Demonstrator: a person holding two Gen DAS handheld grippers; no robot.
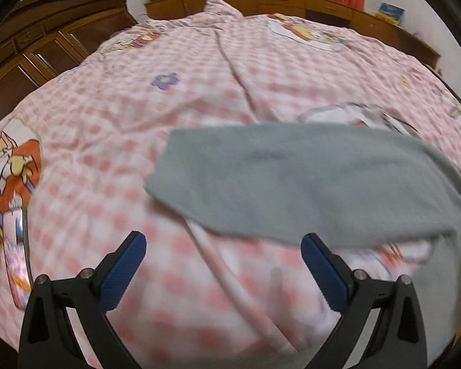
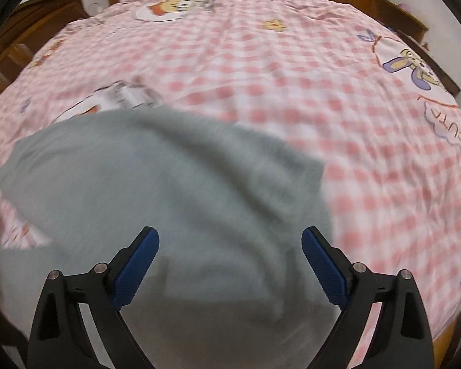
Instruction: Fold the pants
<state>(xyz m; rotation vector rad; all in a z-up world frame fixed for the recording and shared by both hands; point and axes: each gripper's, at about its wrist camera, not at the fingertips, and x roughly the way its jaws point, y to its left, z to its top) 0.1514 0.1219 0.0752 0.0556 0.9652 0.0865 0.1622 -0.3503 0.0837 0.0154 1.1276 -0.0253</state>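
The grey pants (image 2: 156,190) lay folded on the checked bedspread (image 1: 199,61). The right gripper (image 2: 230,261) hung spread above them. The left gripper (image 1: 222,264), spread and empty, had them at two o'clock.

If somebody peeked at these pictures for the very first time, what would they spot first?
Probably the grey pants, a plain grey patch lying in the middle of the bright pink-and-white checked bedspread. Next come the cartoon pictures on that bedspread, like the orange-hooded character at the left edge of the left view. Low in each view, the left gripper and right gripper show wide-open blue pads, holding nothing.
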